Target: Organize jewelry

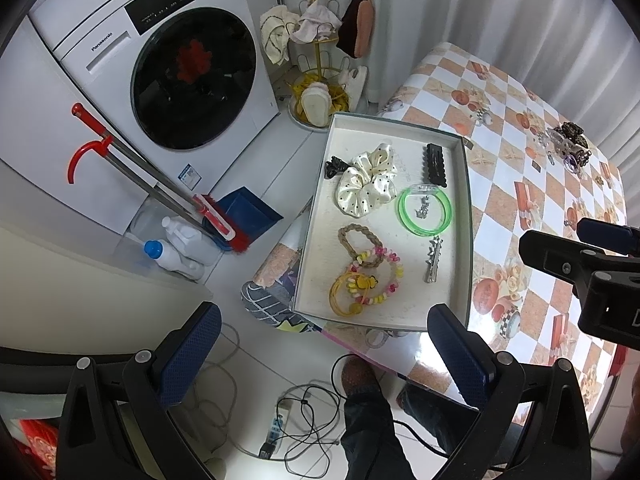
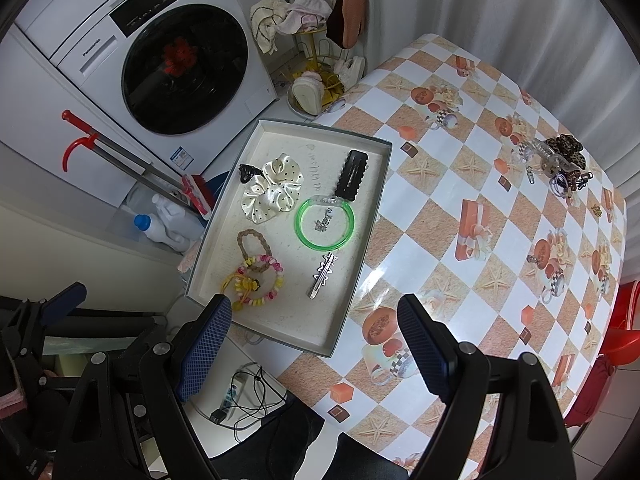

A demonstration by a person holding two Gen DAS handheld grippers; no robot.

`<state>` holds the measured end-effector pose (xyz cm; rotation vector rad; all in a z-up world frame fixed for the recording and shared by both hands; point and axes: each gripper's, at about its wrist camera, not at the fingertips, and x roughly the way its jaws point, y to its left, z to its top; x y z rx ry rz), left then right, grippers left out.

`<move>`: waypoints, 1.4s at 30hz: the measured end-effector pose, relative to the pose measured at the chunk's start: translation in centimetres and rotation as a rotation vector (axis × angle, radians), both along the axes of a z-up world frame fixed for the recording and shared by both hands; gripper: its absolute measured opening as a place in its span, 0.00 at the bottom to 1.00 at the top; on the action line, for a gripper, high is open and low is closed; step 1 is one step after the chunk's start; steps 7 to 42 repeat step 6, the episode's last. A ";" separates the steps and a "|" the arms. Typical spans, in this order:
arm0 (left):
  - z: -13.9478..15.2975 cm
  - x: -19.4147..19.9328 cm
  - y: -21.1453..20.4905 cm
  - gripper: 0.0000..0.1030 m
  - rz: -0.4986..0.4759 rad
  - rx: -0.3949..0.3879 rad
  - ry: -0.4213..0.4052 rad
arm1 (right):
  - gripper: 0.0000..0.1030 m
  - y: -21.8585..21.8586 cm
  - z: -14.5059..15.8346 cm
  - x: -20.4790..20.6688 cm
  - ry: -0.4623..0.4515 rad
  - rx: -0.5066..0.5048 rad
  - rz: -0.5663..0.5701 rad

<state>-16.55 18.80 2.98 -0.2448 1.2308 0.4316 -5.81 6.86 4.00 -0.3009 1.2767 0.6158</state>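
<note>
Beside the tray point(image 2: 362, 216), across the counter point(image 2: 460, 184) at its far edge, a heap of hair clips point(image 2: 560, 158) waits unsorted. Sorted pieces lie spread in the tray for easy picking. Left claw point(image 1: 324, 356) and right claw point(image 2: 316, 344) hover with jaws apart, empty.

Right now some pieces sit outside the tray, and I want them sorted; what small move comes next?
Probably reach the open, empty right hand-held gripper toward the pile of hair clips at the table's far edge; the tray already holds the rest.

Bare tablecloth point(image 2: 420, 216) lies open between the tray point(image 2: 362, 264) and far clip pile point(image 2: 560, 160).
</note>
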 end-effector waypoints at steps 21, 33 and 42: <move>0.0 0.1 -0.3 1.00 -0.005 0.001 -0.001 | 0.84 0.0 0.0 0.0 0.000 0.000 -0.002; 0.0 0.1 -0.3 1.00 -0.005 0.001 -0.001 | 0.84 0.0 0.0 0.0 0.000 0.000 -0.002; 0.0 0.1 -0.3 1.00 -0.005 0.001 -0.001 | 0.84 0.0 0.0 0.0 0.000 0.000 -0.002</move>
